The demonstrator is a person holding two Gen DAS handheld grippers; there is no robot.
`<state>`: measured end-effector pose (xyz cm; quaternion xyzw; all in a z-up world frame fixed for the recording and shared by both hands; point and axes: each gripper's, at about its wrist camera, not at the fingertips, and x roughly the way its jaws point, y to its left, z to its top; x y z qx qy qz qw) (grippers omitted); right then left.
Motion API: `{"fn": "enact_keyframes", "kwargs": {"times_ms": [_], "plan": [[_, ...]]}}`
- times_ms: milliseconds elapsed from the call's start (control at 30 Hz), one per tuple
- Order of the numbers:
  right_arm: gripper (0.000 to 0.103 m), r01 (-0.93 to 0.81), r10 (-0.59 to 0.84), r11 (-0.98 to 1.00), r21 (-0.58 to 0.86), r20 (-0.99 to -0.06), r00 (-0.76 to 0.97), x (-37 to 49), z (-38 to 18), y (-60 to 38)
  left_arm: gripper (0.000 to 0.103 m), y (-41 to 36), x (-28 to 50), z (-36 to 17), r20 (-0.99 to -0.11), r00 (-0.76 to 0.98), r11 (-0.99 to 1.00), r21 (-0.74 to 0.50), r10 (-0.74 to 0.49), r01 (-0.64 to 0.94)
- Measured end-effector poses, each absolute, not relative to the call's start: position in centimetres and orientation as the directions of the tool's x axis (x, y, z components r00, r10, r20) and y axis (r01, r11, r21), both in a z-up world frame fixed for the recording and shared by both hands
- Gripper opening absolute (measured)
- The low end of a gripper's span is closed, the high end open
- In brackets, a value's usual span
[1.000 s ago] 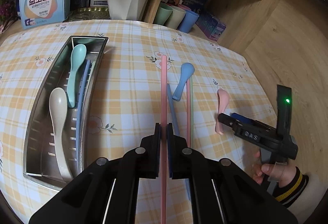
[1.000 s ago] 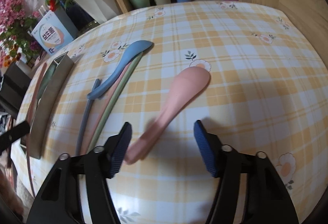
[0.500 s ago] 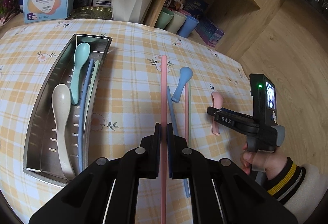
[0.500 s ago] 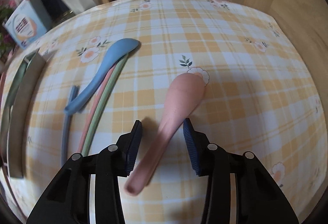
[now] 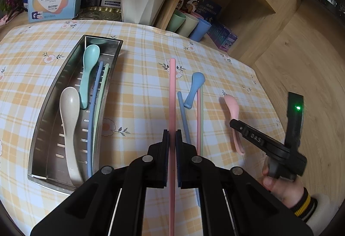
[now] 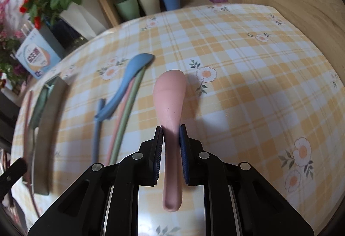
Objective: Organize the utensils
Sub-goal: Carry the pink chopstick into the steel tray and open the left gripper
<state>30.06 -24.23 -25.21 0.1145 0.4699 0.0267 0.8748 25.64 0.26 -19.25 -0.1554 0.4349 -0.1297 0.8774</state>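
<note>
Left view first: the left tongs (image 5: pixel 172 136) are clamped tight on a pink chopstick (image 5: pixel 172 89), exactly as they were a second ago, no change there. The stick runs straight ahead out of the jaws and back under them. Off to the left of these tongs sits the metal tray (image 5: pixel 43 119), already holding a cream spoon (image 5: pixel 69 110), a teal spoon (image 5: pixel 88 70) and two chopsticks. Just right of the tongs a blue spoon (image 5: pixel 195 87) and more chopsticks lie on the checked table (image 5: pixel 140 89). Further right, the right tongs (image 5: pixel 234 123) have moved in over the handle of the pink spoon (image 5: pixel 231 106), where a second ago they stood back from it.

Right view now, and here is the news: the right tongs (image 6: pixel 171 134) were wide apart a second ago with the pink spoon (image 6: pixel 170 93) loose between them; now the jaws are closing and both blue pads (image 6: pixel 183 149) press the handle. The bowl points away ahead, the handle end pokes back beneath the tongs. The tray (image 6: pixel 46 128) is far to the left.

So the grab looks made. I judge both hands are now loaded, and each piece needs carrying left to the tray. The spoon handle is smooth and tapered, so it could swivel in the grip.
</note>
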Motion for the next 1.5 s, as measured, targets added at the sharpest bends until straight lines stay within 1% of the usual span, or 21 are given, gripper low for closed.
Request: {"fn": "enact_keyframes", "kwargs": {"times_ms": [200,367,533,667,833,1000,1100,1200,1500], "plan": [[0.016,0.029,0.196,0.965,0.26,-0.792,0.578,29.1,-24.1,-23.9,0.006,0.3,25.6,-19.2,-0.723,0.59,0.918,-0.385,-0.36,0.088],[0.016,0.007,0.231,0.956,0.292,-0.772,0.592,28.9,-23.1,-23.4,0.006,1.7,25.6,-18.6,-0.712,0.611,0.918,-0.391,-0.345,0.062],[0.016,-0.013,0.26,0.949,0.315,-0.756,0.601,28.6,-22.5,-23.0,0.006,5.5,26.2,-17.4,-0.699,0.647,0.919,-0.393,-0.305,0.008],[0.016,-0.021,0.28,0.942,0.335,-0.749,0.601,28.6,-22.6,-22.8,0.006,9.0,27.6,-17.0,-0.706,0.65,0.909,-0.413,-0.283,-0.052],[0.016,-0.017,0.288,0.938,0.346,-0.751,0.594,28.7,-23.2,-22.7,0.006,11.2,30.6,-17.2,-0.733,0.63,0.916,-0.393,-0.258,-0.083],[0.016,-0.003,0.283,0.937,0.35,-0.752,0.595,28.8,-23.4,-23.5,0.006,10.5,33.7,-18.9,-0.785,0.575,0.945,-0.323,-0.232,-0.06],[0.016,0.009,0.278,0.936,0.353,-0.751,0.599,28.9,-23.4,-24.1,0.006,10.2,35.1,-20.5,-0.812,0.534,0.946,-0.317,-0.236,-0.063],[0.016,0.016,0.274,0.935,0.354,-0.752,0.599,29.0,-23.5,-24.5,0.006,10.1,35.9,-21.8,-0.831,0.499,0.943,-0.324,-0.247,-0.074],[0.016,0.022,0.277,0.933,0.359,-0.759,0.589,29.2,-23.9,-24.6,0.006,8.8,36.4,-23.5,-0.87,0.44,0.963,-0.267,-0.221,-0.044]]}}
